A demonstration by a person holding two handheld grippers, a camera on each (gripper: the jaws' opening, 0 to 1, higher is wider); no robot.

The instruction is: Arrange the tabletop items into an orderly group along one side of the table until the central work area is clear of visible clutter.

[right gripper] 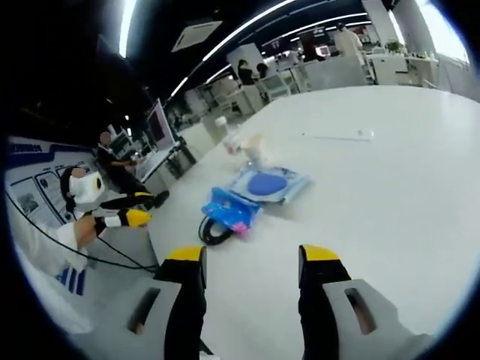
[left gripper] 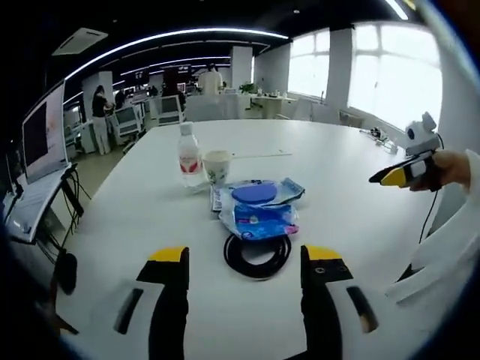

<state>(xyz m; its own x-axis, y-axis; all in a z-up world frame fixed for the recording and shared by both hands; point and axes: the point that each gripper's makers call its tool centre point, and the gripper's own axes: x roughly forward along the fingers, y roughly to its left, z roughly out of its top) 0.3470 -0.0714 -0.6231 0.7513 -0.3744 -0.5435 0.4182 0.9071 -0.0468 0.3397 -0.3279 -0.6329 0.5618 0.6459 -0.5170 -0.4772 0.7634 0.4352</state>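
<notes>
While both grippers, left [left gripper: 244, 264] and right [right gripper: 251, 262], hang wide and empty, nothing is gathered yet; next, reach the cable [left gripper: 257, 256] at centre frame.

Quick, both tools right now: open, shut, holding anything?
Left tool: open, holding nothing, jaws on either side of the black coiled cable in view.
Right tool: open, holding nothing, above the white table.
</notes>
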